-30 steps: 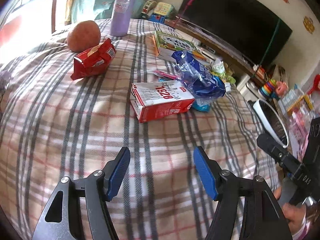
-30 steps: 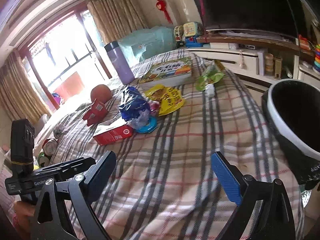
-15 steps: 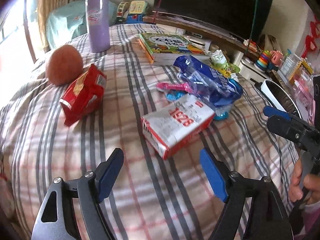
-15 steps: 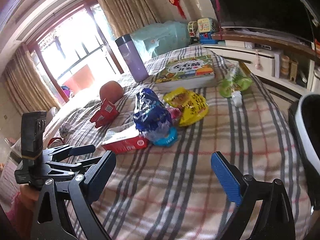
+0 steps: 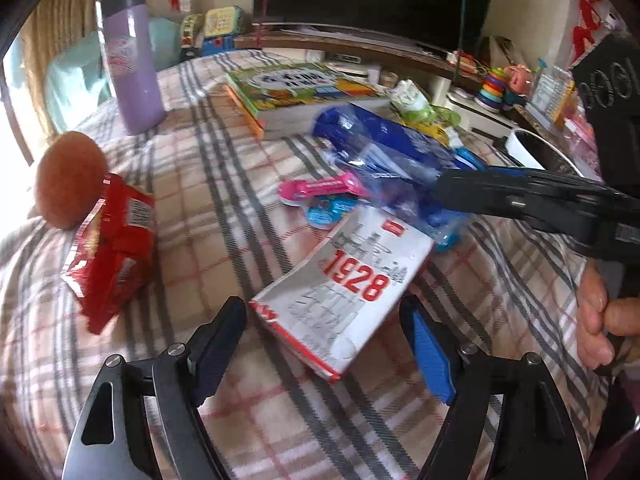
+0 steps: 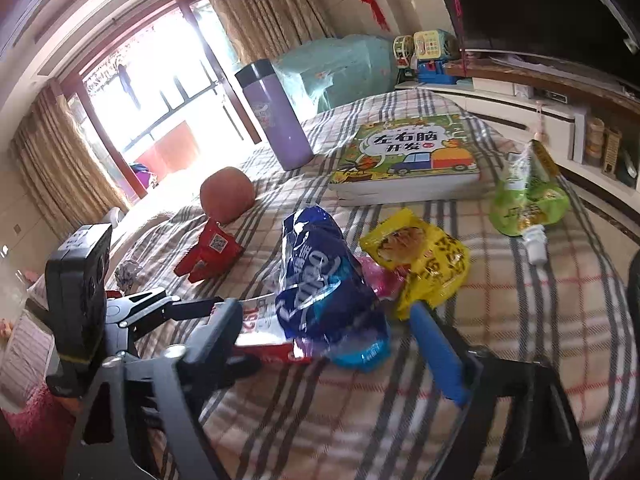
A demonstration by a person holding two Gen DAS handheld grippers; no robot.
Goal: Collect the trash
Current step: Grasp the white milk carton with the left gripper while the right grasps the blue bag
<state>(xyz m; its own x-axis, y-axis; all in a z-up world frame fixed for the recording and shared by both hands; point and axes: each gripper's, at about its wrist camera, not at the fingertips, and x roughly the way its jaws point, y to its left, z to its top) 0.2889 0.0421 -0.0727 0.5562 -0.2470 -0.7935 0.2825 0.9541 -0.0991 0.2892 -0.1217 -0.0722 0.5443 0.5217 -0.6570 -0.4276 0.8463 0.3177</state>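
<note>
- Our left gripper (image 5: 322, 332) hangs over the plaid blanket (image 5: 224, 208); its fingers (image 5: 430, 354) stand apart and are closing, pressing on nothing.
- The flattened white-and-red carton marked 1928 (image 5: 344, 284) lies on the blanket with its near end just between and ahead of those fingers; neither pad touches it as far as we can see.
- Our right gripper (image 6: 320, 344) has its fingers (image 6: 436, 354) apart and closing as well. The crumpled blue wrapper (image 6: 324, 284) sits between them and slightly ahead, resting partly on the carton; the pads are not yet pressed on it.
- In the left wrist view the right gripper reaches in from the right edge, its tip at the blue wrapper, with a hand (image 5: 600, 316) on the handle.
- A red snack bag (image 5: 112, 248) lies to the left of the carton, touching a round brown fruit (image 5: 70, 178).
- A yellow snack bag (image 6: 422, 260) lies just beside the blue wrapper, and a green spouted pouch (image 6: 526, 196) is farther right.
- A pink wrapper (image 5: 320, 188) and a small blue lid (image 5: 328, 210) lie beyond the carton.
- A children's book (image 6: 406, 160) and a purple flask (image 6: 276, 116) stand at the far side.
</note>
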